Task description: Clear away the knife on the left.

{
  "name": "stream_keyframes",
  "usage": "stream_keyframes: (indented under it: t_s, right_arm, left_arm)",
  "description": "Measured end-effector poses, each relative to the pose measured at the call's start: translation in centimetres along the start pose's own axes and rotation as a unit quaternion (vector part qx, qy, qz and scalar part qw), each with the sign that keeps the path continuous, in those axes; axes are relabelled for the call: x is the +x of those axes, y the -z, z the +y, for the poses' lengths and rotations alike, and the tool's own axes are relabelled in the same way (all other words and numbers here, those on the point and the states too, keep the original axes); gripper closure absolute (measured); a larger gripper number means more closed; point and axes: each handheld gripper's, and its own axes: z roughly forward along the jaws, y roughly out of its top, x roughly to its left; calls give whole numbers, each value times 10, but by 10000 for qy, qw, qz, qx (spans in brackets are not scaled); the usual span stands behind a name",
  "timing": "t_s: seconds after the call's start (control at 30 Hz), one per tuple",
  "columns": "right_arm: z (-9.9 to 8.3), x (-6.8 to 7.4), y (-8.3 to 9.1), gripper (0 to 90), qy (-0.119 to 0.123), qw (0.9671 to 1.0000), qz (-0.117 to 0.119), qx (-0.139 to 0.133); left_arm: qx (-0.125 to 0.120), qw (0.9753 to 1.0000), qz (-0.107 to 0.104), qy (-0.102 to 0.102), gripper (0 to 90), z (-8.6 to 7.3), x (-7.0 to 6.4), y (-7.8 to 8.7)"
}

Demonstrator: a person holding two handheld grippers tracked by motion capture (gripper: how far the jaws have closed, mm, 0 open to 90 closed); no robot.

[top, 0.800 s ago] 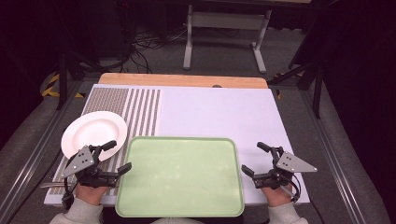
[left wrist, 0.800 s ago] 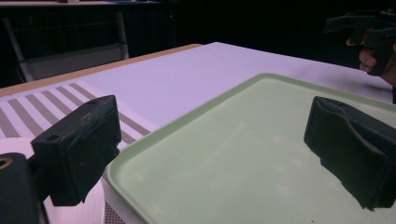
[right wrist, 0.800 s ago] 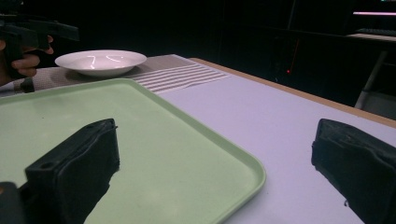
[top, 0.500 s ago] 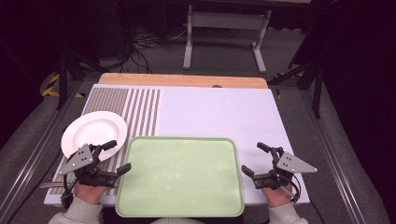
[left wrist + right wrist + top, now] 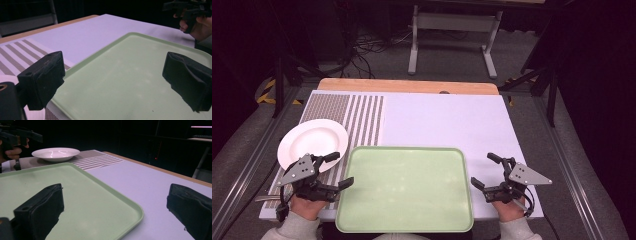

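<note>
Beside the smooth rounded-corner green tray, left tongs and right tongs, both released.

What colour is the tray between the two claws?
Pale green tray, plain, without pattern; it shows best in the high view.

In the high view, the near rim of the pale green rectangular plastic tray runs down to the bottom edge, where both grey sleeves are cut off. In the left gripper view, the round white plate shows as a sliver at the bottom edge behind a black finger. In the right gripper view, the tray's near part is cut off at the bottom and left.
</note>
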Motion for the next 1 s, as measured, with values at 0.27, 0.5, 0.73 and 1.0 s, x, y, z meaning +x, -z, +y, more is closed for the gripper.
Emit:
stream_keyframes:
  t_s: [0.27, 0.5, 0.73, 1.0]
  right_arm:
    - [0, 1, -2, 21, 9, 10000, 78, 30]
    - [-1, 0, -3, 21, -29, 9999, 107, 33]
    - [-2, 1, -3, 20, -48, 9999, 123, 59]
    - [-3, 0, -5, 20, -62, 9998, 154, 77]
  left_arm:
    - [461, 9982, -144, -361, 60, 19, -1, 10]
    - [943, 9937, -272, -544, 61, 33, 0, 18]
    - [1518, 9855, -253, -709, 64, 41, 3, 24]
    - [2074, 9742, -191, -868, 71, 43, 12, 37]
